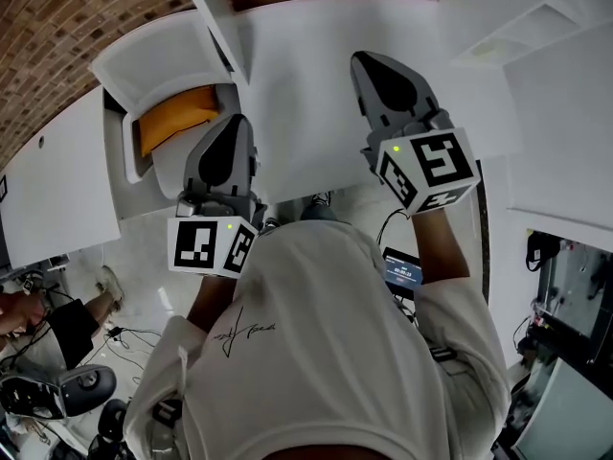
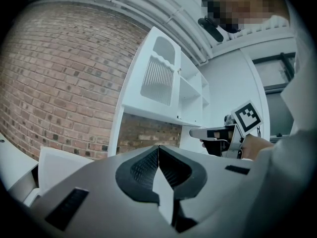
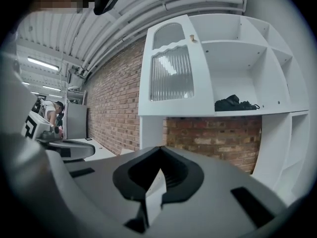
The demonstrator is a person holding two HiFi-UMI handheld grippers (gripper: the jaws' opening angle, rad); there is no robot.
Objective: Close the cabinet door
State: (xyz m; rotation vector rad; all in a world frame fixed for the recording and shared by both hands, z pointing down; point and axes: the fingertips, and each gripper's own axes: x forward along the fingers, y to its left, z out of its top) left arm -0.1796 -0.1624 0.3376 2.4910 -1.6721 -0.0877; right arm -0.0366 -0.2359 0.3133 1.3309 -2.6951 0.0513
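Note:
The white wall cabinet (image 3: 247, 58) hangs above a counter, and its door (image 3: 171, 68) with ribbed glass and a small knob (image 3: 192, 37) is swung open to the left. The left gripper view shows the same door (image 2: 158, 73) from the side. My left gripper (image 2: 158, 148) is shut and empty, held low in front of the counter and well below the door. My right gripper (image 3: 159, 148) is also shut on nothing and points up at the cabinet from below. In the head view both grippers, left (image 1: 233, 123) and right (image 1: 372, 60), hover over the white counter (image 1: 306, 75).
A dark bundle (image 3: 235, 103) lies on the open cabinet's lower shelf. A brick wall (image 3: 213, 135) runs behind the counter. Left of my left gripper an orange thing (image 1: 177, 118) sits in a white bin. Another person (image 1: 57, 319) and cables are on the floor at the left.

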